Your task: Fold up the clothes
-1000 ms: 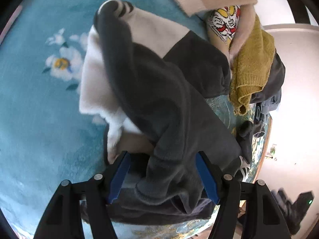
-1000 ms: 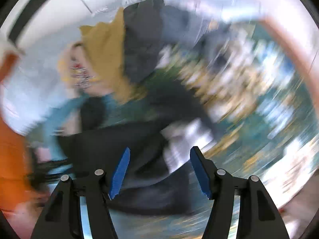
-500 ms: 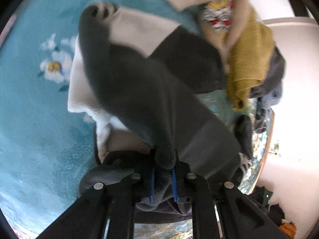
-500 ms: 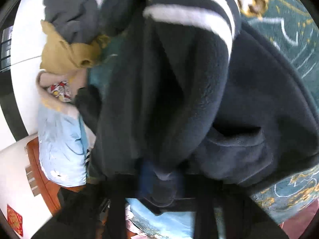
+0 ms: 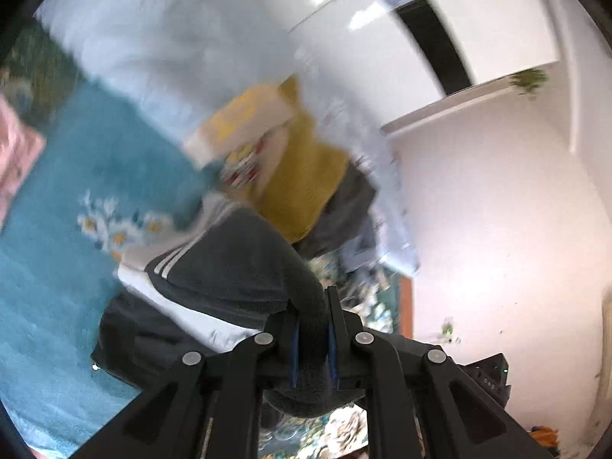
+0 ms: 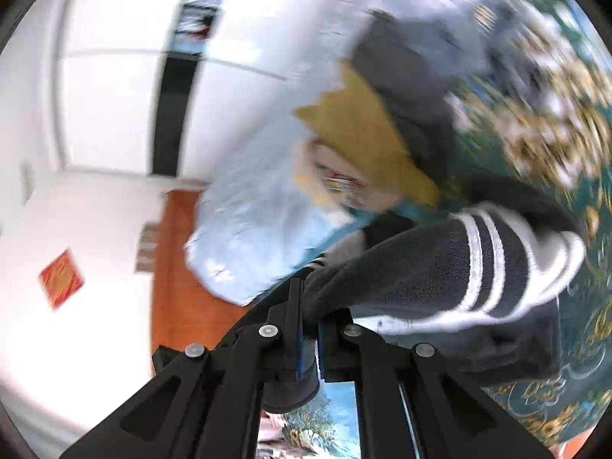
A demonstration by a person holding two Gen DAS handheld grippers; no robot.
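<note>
A dark grey fleece garment (image 5: 233,267) with white stripes and cream panels hangs lifted over the bed. My left gripper (image 5: 311,338) is shut on a fold of its dark fleece. My right gripper (image 6: 310,329) is shut on another dark edge of the same garment (image 6: 440,267), whose striped cuff trails to the right. Both views are blurred by motion.
A pile of other clothes lies behind: a mustard sweater (image 5: 306,179), a beige printed top (image 5: 248,122) and dark grey pieces (image 6: 405,61). A teal flowered blanket (image 5: 57,229) covers the bed, with a pale blue pillow (image 6: 260,229) and a patterned green cover (image 6: 554,153). White walls surround.
Both grippers closed on the dark garment and lifted it up off the bed. The cameras now tilt up toward the walls and the clothes pile.
</note>
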